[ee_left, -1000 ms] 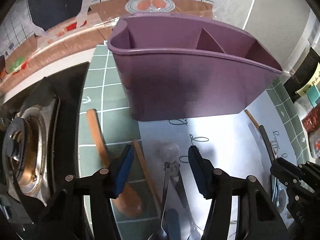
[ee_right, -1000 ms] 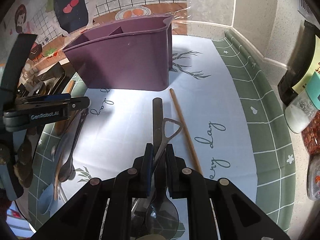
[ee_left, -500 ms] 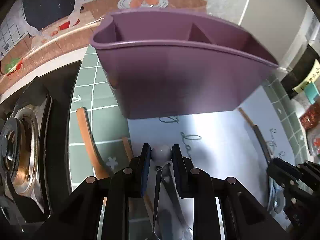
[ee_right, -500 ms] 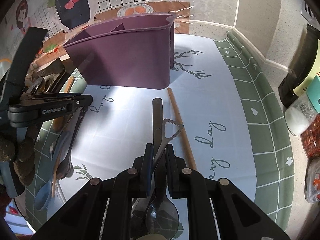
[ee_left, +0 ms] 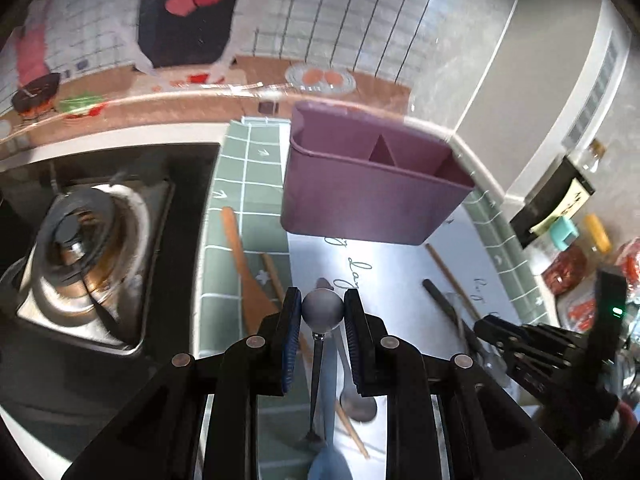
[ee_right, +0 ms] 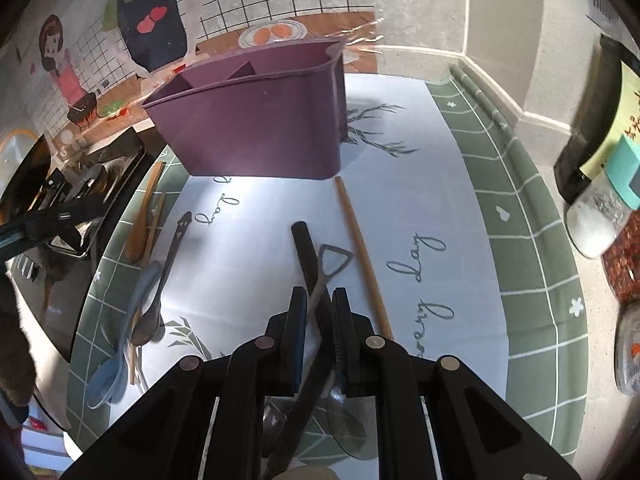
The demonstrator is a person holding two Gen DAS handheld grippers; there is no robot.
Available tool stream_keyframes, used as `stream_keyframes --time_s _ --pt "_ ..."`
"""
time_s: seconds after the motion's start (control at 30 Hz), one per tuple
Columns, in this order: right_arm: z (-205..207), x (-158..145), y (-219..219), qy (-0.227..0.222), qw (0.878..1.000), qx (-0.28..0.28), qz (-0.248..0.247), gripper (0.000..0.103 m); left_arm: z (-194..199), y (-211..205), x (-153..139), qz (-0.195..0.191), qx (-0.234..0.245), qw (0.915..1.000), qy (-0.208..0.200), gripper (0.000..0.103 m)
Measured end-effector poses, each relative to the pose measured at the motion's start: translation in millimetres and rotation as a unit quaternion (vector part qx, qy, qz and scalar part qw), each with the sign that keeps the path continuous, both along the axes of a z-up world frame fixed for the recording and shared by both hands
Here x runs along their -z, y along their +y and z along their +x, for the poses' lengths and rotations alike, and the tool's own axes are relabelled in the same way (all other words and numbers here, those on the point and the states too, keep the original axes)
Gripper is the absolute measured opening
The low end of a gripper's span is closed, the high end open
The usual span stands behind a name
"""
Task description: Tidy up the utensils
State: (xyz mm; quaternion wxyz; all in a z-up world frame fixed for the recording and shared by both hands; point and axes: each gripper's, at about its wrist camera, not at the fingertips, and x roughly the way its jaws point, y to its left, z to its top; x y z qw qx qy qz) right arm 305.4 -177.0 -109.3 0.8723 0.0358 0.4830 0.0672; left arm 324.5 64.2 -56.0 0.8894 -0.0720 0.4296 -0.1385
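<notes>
Centrally, the left claw grips a ball-ended utensil, its long axis running back toward the camera. Above it, at mid-frame, waits the purple caddy. Lower right, the right claw clasps a spoon handle.

matt plastic caddy, wooden chopstick

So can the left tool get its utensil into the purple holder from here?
Probably yes. The left tool grips the ball-ended utensil, the purple holder is straight ahead with open compartments, and nothing stands between.
</notes>
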Motion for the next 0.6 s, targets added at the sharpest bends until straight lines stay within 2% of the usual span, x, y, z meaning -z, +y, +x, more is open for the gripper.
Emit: stream_keyframes --time_s 0.13,0.33,0.47,0.6 --pt "0.1 3.0 4.9 0.003 1.0 -0.003 -0.008 0.013 -14.7 7.5 -9.6 -0.01 -0.009 0.9999 -0.003 0.022" --pt "18.1 14.7 3.5 0.028 0.999 0.04 0.01 0.012 -35.3 16.1 -16.7 -0.009 -0.02 0.9997 -0.011 0.022" --pt "28.1 17.0 9.7 0.018 0.999 0.046 -0.005 0.015 -45.5 18.4 -19.2 -0.011 -0.025 0.9996 -0.011 0.022" --pt "40.3 18.2 18.7 0.001 0.999 0.023 -0.024 0.017 -53.1 18.2 -23.0 -0.007 -0.027 0.9995 -0.014 0.022"
